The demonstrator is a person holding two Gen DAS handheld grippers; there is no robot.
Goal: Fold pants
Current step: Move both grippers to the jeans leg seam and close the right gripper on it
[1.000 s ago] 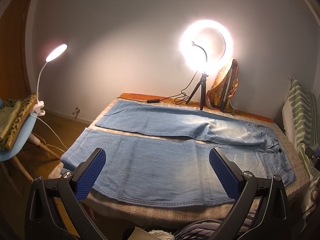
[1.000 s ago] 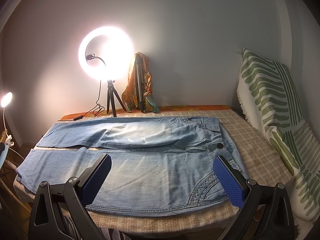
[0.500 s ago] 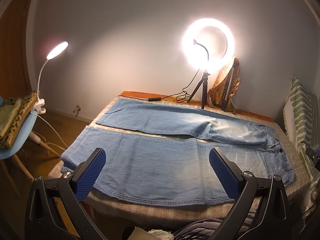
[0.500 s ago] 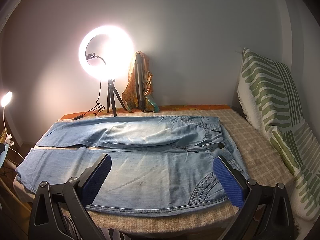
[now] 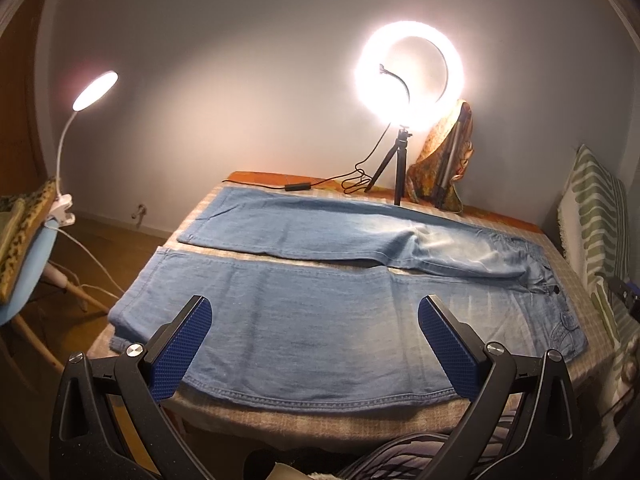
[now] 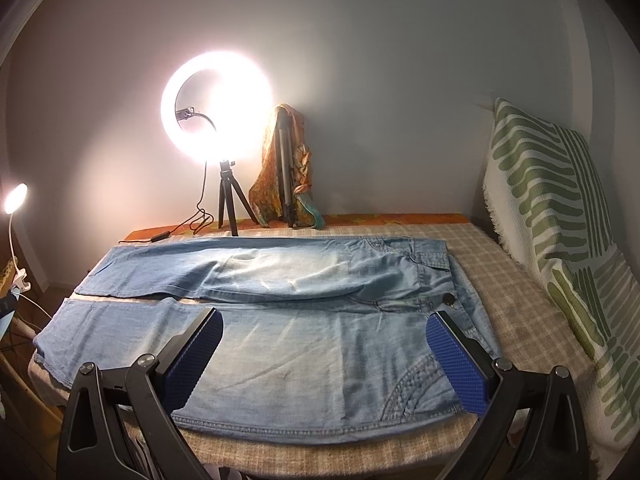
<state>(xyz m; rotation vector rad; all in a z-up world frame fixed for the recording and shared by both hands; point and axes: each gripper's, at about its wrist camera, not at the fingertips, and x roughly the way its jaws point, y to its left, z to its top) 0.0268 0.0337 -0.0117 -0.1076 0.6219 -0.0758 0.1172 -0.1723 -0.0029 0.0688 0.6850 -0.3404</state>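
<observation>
Room: pale wall behind, wooden floor at the left.
Table (image 5: pixel 248 412): covered in a checked cloth, set against the wall.
Pants (image 5: pixel 320 320): light blue denim, spread flat along the table, the two legs lying side by side with a narrow strip of cloth showing between them; waistband toward the right end.
Striped throw (image 6: pixel 552 216): green and white, draped at the table's right end.
Ring light (image 6: pixel 216 106): lit, on a small tripod at the far edge.
Desk lamp (image 5: pixel 94 90): lit, clipped by a blue chair (image 5: pixel 24 272) at the left.
Left gripper (image 5: pixel 314 312): jaws wide apart, holding nothing, above the near leg.
Right gripper (image 6: pixel 324 322): jaws wide apart, holding nothing, above the near leg by the waist.
</observation>
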